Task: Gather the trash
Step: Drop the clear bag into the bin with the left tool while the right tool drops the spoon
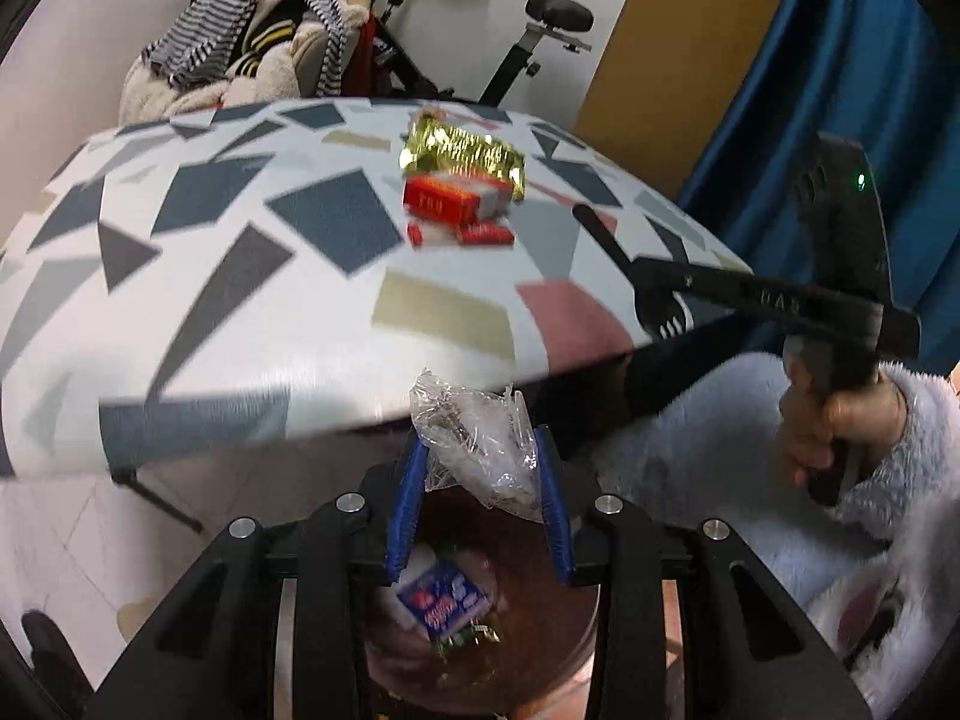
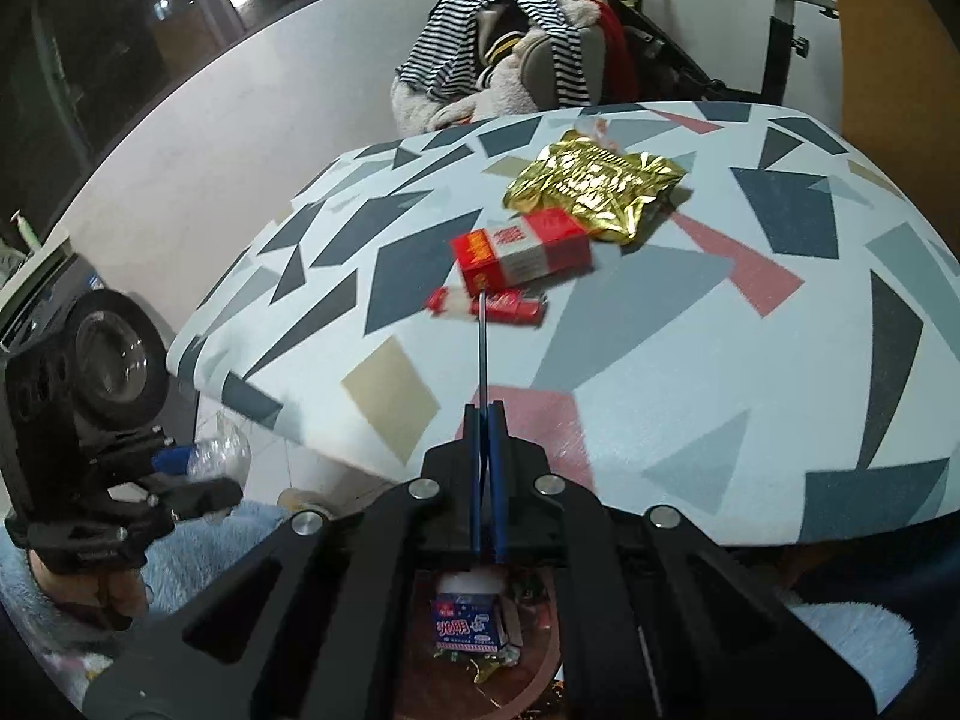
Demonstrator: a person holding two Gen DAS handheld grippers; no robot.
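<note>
A crumpled clear plastic wrapper [image 1: 480, 444] sits pinched between the blue pads [image 1: 408, 498] of the left gripper [image 1: 480, 456], held off the near edge of the table and above a round reddish-brown bin [image 1: 564, 618] on the floor; inside the bin lies a small blue and white carton [image 1: 441, 597] with scraps of foil beside it. The right gripper [image 2: 487, 414] has its blue fingers pressed together on a thin black fork [image 1: 630, 267], whose handle runs up from the tips toward the red packets. On the table with a white cloth printed in grey, blue, pink and beige shapes [image 2: 690, 360] rest a crinkled gold foil packet [image 2: 594, 186], just in front of it a red and white cigarette box [image 2: 522, 252], and touching that a flat red and white wrapper [image 2: 486, 306]. A hand in a fluffy pale blue sleeve [image 1: 840, 426] grips the right tool. Behind the table stand a chair heaped with striped clothes [image 1: 252, 48] and an exercise bike [image 1: 540, 30]
</note>
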